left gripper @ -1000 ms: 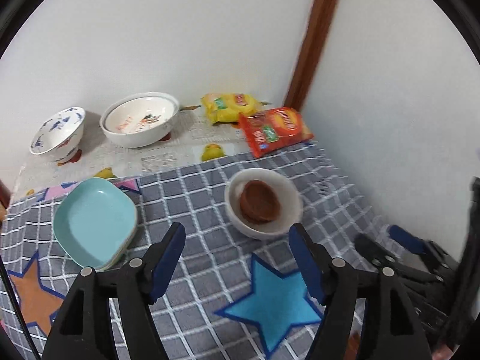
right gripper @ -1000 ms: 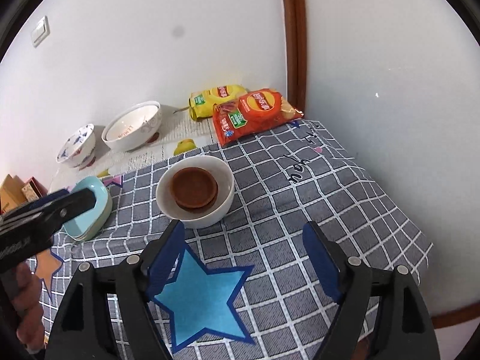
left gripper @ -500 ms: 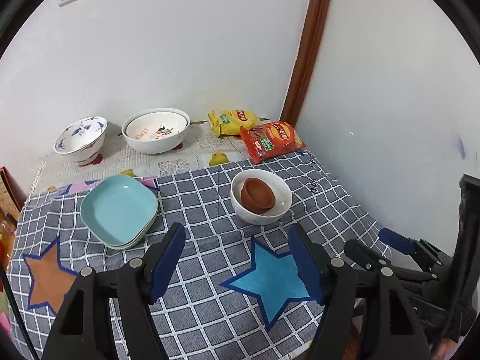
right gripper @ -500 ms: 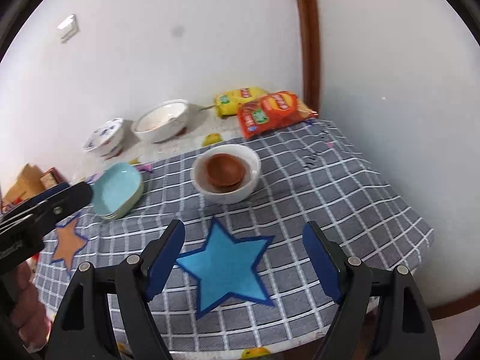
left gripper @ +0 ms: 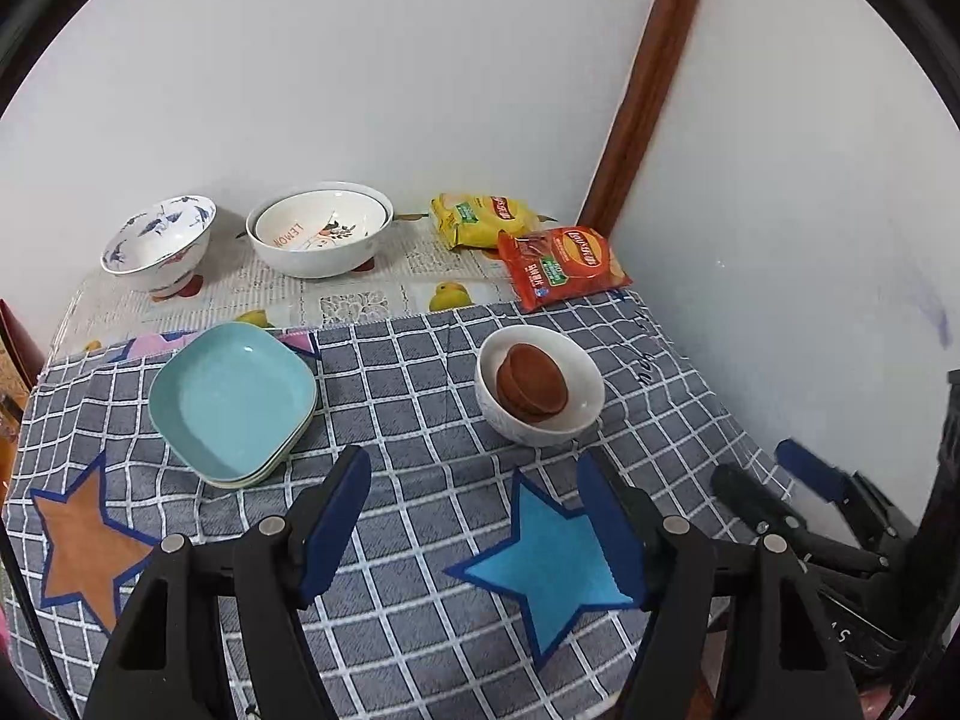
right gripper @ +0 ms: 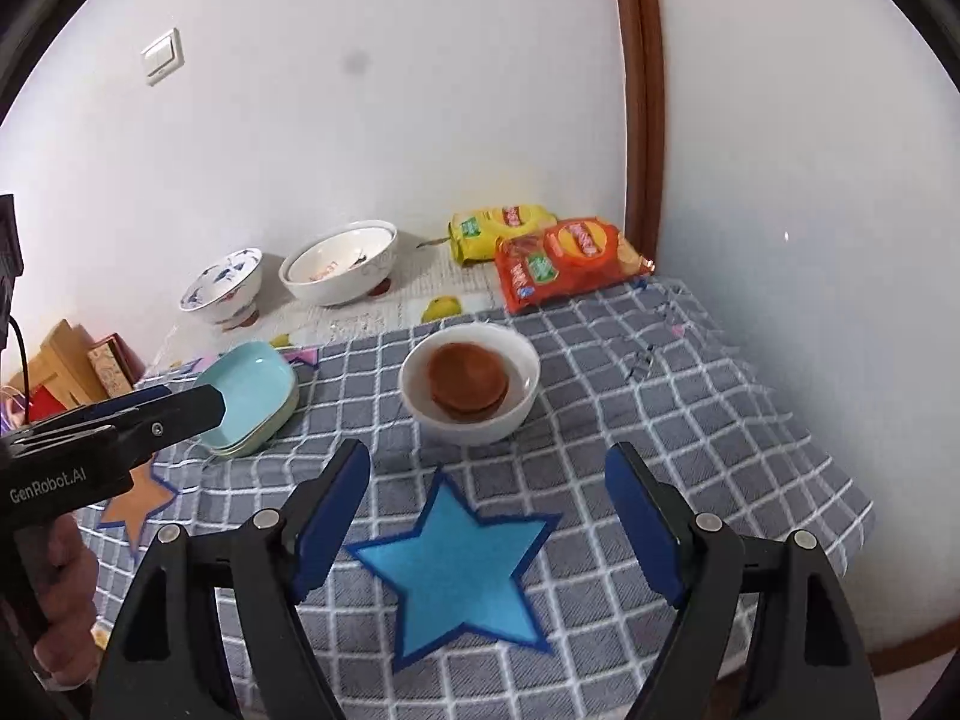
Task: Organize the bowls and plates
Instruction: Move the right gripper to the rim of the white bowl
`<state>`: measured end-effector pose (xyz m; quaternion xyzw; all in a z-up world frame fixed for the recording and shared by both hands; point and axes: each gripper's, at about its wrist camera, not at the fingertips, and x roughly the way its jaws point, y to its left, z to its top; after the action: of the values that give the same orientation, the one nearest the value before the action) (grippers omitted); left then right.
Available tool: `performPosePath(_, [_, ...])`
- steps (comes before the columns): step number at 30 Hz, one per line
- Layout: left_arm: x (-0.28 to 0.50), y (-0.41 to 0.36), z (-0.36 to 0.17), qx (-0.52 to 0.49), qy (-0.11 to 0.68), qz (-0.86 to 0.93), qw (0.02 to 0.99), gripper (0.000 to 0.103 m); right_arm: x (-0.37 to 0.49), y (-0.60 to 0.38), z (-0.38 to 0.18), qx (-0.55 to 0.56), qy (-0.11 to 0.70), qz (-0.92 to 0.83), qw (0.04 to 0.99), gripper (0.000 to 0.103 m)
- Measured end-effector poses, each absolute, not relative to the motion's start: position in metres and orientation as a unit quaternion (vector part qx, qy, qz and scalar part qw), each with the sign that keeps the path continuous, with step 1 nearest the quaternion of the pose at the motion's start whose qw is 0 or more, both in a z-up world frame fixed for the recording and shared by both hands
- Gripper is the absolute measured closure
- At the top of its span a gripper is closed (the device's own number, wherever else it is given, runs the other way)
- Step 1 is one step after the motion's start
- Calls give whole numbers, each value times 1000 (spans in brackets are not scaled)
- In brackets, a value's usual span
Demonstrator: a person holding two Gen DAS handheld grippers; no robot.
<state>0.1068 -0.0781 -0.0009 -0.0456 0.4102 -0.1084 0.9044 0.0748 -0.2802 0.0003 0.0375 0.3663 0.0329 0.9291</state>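
Wall switch shows clearly only right-side.

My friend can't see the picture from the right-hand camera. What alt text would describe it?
Open blue-padded right gripper hovers over a grey checked tablecloth, facing a white bowl with a brown bowl nested inside. Stacked teal square plates lie left, partly behind the left gripper; two patterned bowls and snack bags sit by the wall.

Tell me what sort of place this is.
Probably a home dining corner: a table with a checked, star-patched cloth pushed into a wall corner, crockery such as the white bowl and teal plates, snack bags at the back, and a wall light switch.
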Motion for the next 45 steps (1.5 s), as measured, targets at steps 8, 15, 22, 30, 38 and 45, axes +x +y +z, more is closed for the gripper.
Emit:
performPosePath(8, [133,-92,-16,-44,412,-74,907,35,116,-291,-12,11,385,22,923,26])
performPosePath(15, [151,-99,-24,-41,412,-58,909,35,147,-298,-24,-7,398,17,917,40])
performPosePath(22, [169,-105,-28,-32,411,-42,910,35,169,-302,-33,7,408,50,912,40])
performPosePath(30, [189,-111,-43,-17,428,-43,903,35,185,-302,-50,19,416,56,907,40])
performPosePath(38, [209,-116,-57,-1,440,-48,897,35,202,-307,-70,40,435,46,899,40])
performPosePath(45, [225,-113,-71,-10,460,-57,886,35,216,-308,-83,46,448,37,892,40])
